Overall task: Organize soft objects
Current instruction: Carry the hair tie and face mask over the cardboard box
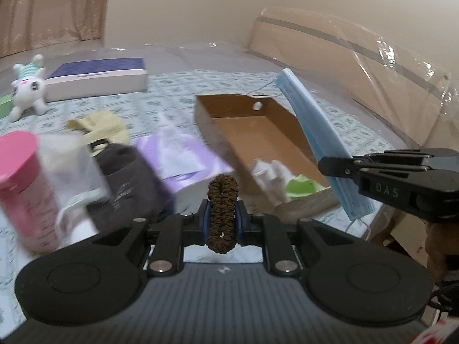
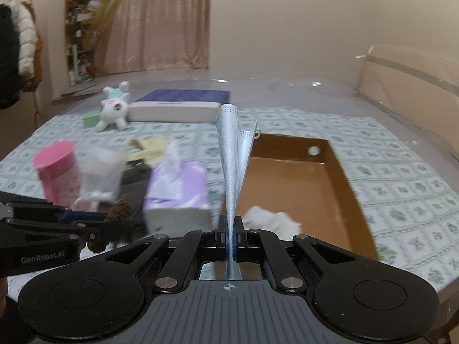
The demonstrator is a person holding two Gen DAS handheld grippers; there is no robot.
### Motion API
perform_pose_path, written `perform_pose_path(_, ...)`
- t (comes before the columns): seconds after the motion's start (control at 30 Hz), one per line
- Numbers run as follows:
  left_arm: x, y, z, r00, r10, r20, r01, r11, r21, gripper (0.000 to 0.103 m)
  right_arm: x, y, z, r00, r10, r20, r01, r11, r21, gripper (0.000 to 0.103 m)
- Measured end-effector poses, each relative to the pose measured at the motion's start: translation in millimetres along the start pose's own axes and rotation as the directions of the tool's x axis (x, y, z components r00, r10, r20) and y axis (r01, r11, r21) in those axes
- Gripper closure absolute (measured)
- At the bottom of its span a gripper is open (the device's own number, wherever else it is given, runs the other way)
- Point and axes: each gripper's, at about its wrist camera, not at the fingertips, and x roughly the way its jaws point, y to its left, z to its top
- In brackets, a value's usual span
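Note:
My left gripper [image 1: 222, 215] is shut on a brown scrunchie [image 1: 221, 212], which stands upright between the pads above the bed. From the right wrist view the scrunchie [image 2: 119, 210] shows at the left gripper's tip [image 2: 110, 223]. My right gripper [image 2: 230, 226] is shut on a folded blue face mask [image 2: 233, 154] that sticks up from its jaws. In the left wrist view the mask [image 1: 318, 140] hangs beside the right gripper [image 1: 327, 166]. An open cardboard box [image 1: 218, 126] lies ahead, holding white and green soft items [image 1: 275, 177].
On the patterned bedsheet [image 2: 401, 189] lie a purple tissue pack [image 2: 178, 197], a pink-lidded canister [image 2: 57, 169], a dark cloth [image 1: 126, 177], a yellow cloth [image 1: 100, 126], a white plush toy [image 1: 27, 89] and a flat blue-topped box [image 1: 97, 78]. A plastic-wrapped headboard [image 1: 358, 57] stands at right.

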Motion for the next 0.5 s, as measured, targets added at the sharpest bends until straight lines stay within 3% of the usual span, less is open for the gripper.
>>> perform_pose_path(0.5, 96.9, -36.3, 67.5, 0.987, -0.156, -0.032, 0.154, 0.986, -0.058, 0.088, 29.1, -112.3, 36.2, 0.997, -0.063, -0.052, 0.071, 0.984, 0.165, 0.100)
